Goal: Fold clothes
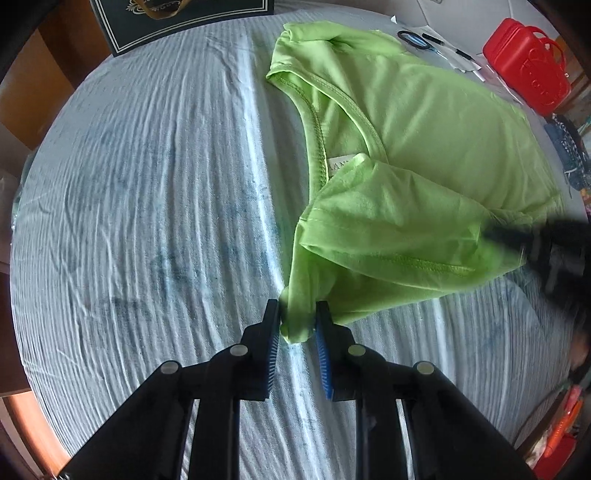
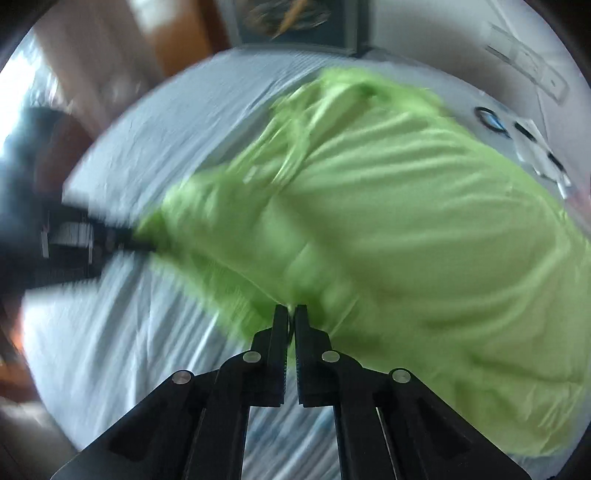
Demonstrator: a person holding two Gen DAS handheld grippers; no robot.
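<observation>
We see a worktop [image 1: 129, 192] covered with a wrinkled pale blue-white cloth, and on its right half lies a lime green T-shirt [image 1: 424, 122], neckline facing us and one sleeve folded over the body. Beyond the shirt, at the far right edge, stand a red plastic container [image 1: 528, 66] and a pair of scissors [image 1: 415, 38] on some papers; a dark framed box [image 1: 177, 22] sits at the far left. Our left claw [image 1: 297, 321] pinches a bunched corner of the shirt's near edge between its blue-padded fingers [image 1: 272, 350]. Our right claw [image 2: 291, 314], in a motion-blurred view, is pressed nearly together on a fold of the same shirt.
</observation>
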